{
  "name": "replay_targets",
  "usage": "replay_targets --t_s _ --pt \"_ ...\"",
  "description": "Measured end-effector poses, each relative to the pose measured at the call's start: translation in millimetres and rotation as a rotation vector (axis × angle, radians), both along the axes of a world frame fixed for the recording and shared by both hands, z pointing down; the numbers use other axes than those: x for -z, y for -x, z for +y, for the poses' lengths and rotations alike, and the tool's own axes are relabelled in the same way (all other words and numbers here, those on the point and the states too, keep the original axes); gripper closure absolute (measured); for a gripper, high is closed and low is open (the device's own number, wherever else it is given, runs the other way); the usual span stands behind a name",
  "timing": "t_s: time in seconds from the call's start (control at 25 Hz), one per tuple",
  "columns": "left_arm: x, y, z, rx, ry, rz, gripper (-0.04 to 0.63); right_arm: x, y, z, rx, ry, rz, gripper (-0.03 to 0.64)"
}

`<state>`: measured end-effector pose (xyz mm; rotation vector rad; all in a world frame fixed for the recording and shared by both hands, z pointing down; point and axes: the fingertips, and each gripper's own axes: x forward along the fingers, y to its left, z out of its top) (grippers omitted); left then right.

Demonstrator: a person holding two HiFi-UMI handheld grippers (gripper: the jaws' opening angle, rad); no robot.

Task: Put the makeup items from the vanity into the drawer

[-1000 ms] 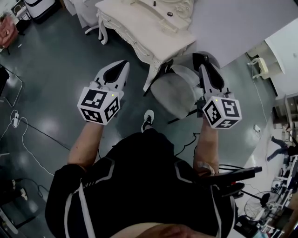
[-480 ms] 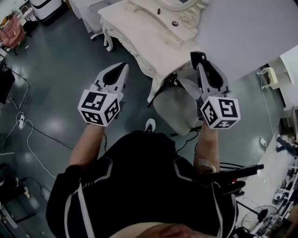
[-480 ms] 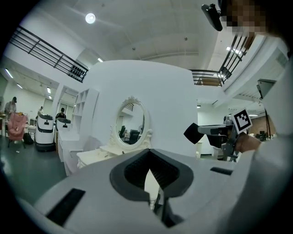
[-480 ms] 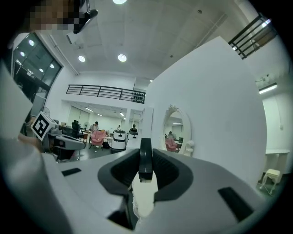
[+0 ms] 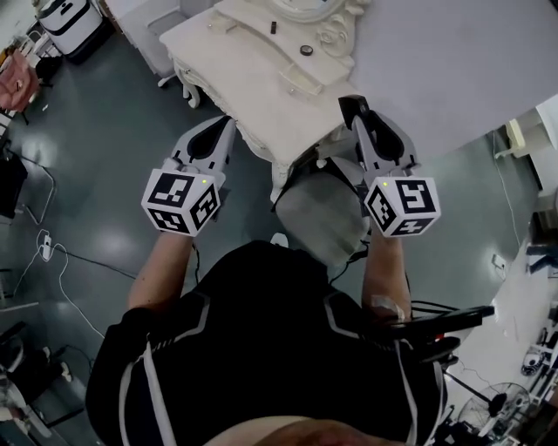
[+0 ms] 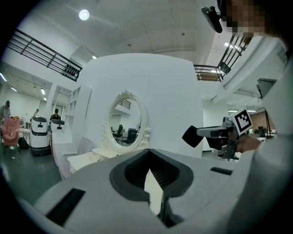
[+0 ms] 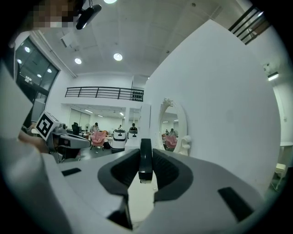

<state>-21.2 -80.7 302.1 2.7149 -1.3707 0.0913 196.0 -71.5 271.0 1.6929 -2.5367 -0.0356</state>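
The white carved vanity stands ahead, with an oval mirror on it. A small dark stick and a round dark item lie on its top near the mirror base. My right gripper hovers at the vanity's front right edge. It is shut on a flat black item, which stands edge-on between the jaws. My left gripper hangs left of the vanity's front corner, above the floor, its jaws shut with nothing in them. No drawer shows in any view.
A grey padded stool stands just under the vanity's front, between my arms. A white wall panel backs the vanity. A white machine, a pink chair and floor cables lie to the left.
Both grippers have moved forward toward the vanity. The right one, still shut on the black item, has come from over the stool to the vanity's front edge.
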Motion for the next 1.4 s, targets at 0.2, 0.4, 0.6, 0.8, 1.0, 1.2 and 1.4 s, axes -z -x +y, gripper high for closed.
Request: replay_targets --t_s 0.2,0.4,0.6,0.8,1.0,1.2,1.4 --pt "-2 -22 -33 0.012 0.001 -0.02 0.591 -6 -19 -30 0.015 0.008 -0.003 0.523" --pt "-7 -31 -65 0.007 0.014 -0.03 0.591 -10 -25 -61 0.015 0.017 -0.005 0.523" --pt "-15 -26 -99 -0.019 0.026 -0.014 0.591 -18 -19 -92 -0.01 0.033 0.015 0.523" --pt "-23 -17 -144 -0.082 0.026 0.002 0.591 -27 -6 -132 -0.054 0.045 0.04 0.523" --pt "-25 -1 -192 -0.148 0.034 0.005 0.591 -40 15 -177 -0.075 0.066 0.07 0.523" --pt "-35 7 -238 -0.202 0.045 -0.007 0.591 -66 24 -225 -0.094 0.117 0.057 0.523" --pt "-49 16 -277 -0.251 0.064 -0.017 0.591 -99 32 -268 -0.113 0.166 0.078 0.523"
